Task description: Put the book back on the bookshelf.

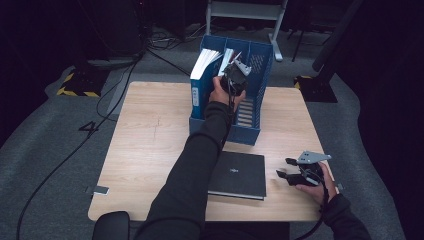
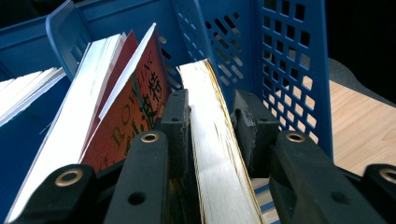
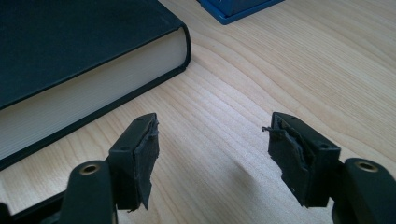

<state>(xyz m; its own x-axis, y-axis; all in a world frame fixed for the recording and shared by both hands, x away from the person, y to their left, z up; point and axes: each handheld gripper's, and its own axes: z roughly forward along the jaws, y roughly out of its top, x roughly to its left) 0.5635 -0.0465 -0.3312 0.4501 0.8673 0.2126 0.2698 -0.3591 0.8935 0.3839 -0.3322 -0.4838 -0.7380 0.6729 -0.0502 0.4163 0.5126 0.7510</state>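
Note:
A blue file rack point(image 1: 261, 70) stands at the table's far side with several books upright in it. My left gripper point(image 1: 235, 70) reaches down into its right compartment. In the left gripper view, a book with yellowed page edges point(image 2: 212, 154) stands between the jaws of the left gripper point(image 2: 210, 116); the pads sit close beside it, with a thin gap on the right side. A red book point(image 2: 135, 116) leans just left of it. My right gripper point(image 1: 286, 167) rests low at the table's near right, open and holding nothing point(image 3: 212, 140). A black hardcover book point(image 1: 239, 175) point(image 3: 70, 42) lies flat to its left.
The wooden table point(image 1: 150, 140) has bare room on its left half. White-paged folders point(image 1: 205, 62) fill the rack's left compartments. The rack's perforated wall point(image 2: 289, 60) rises right of the left gripper. Cables and a desk frame point(image 1: 245, 10) lie on the dark floor beyond.

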